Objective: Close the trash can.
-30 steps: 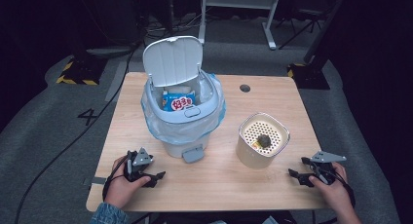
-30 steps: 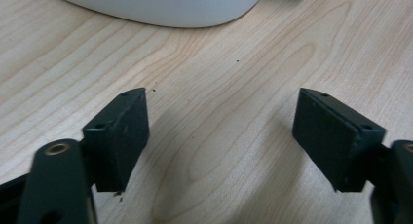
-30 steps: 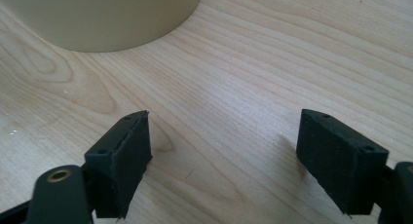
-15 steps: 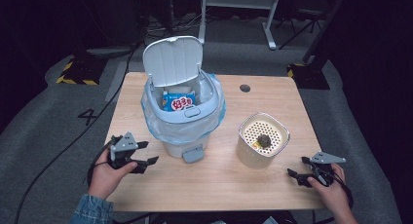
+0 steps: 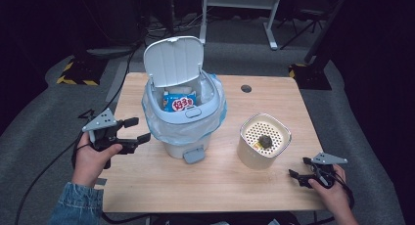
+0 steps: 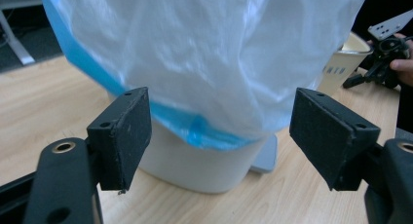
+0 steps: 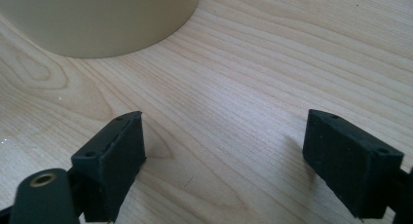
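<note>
A white pedal bin (image 5: 172, 146) stands mid-table with its lid (image 5: 173, 61) up and a blue-white liner bag (image 5: 215, 118) folded over the rim. Inside lies a blue snack packet (image 5: 179, 101). My left gripper (image 5: 138, 129) hovers left of the bin and points at it. Its jaws are open, have just been opening, and hold nothing. The left gripper view has the bag (image 6: 209, 63) and the bin body (image 6: 195, 170) just ahead of the gripper (image 6: 219, 136). My right gripper (image 5: 298, 168) rests open and empty near the front right corner. Its jaws widened within the last second.
A cream container (image 5: 252, 155) with a perforated insert holds a dark lump (image 5: 265, 141), just left of and beyond the right gripper; its wall (image 7: 97, 19) also fills the top of the right gripper view. The bin's pedal (image 5: 194, 155) juts toward the front edge. Bare wooden table (image 5: 220, 186) surrounds them.
The left hand has lifted its gripper off the table, up and to the left beside the bin. The right hand has stayed put.
</note>
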{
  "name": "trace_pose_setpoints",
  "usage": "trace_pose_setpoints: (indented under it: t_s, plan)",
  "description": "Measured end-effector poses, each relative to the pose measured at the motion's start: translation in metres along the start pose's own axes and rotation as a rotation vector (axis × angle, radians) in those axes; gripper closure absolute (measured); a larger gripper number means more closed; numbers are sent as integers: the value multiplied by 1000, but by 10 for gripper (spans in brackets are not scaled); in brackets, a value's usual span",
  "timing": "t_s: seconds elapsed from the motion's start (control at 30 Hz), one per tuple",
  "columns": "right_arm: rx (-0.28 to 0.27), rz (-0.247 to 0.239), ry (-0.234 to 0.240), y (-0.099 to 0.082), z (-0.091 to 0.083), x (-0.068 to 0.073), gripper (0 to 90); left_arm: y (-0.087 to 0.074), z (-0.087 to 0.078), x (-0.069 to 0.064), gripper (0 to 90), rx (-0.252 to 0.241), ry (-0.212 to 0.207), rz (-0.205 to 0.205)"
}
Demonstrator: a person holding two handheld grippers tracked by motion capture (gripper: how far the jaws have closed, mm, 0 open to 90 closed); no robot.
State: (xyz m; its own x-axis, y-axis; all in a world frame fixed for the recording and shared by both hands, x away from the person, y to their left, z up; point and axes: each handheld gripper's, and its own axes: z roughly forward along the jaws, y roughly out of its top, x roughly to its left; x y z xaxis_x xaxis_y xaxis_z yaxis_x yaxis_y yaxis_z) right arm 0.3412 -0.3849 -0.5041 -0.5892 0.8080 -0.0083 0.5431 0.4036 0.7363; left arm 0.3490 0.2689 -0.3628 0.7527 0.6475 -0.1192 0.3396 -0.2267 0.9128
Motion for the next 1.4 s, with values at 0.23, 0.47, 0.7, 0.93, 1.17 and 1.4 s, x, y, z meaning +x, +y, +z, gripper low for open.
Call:
trace_pose_setpoints:
  t_s: [0.23, 0.47, 0.7, 0.93, 1.17, 1.4]
  plan:
    - [0, 0, 0, 0, 0, 0, 155, 31, -8, 7, 409, -62, -40, 47]
    - [0, 0, 0, 0, 0, 0, 155, 58, -13, 13, 417, -113, -24, 47]
    - [0, 0, 0, 0, 0, 0, 155, 81, -12, 19, 385, -164, 22, 31]
    - [0, 0, 0, 0, 0, 0, 155, 99, -9, 27, 577, -168, 10, 22]
    - [-1, 0, 0, 0, 0, 0, 155, 115, -5, 36, 749, -142, 84, 29]
    - [0, 0, 0, 0, 0, 0, 155, 122, 0, 49, 827, -128, 164, -3]
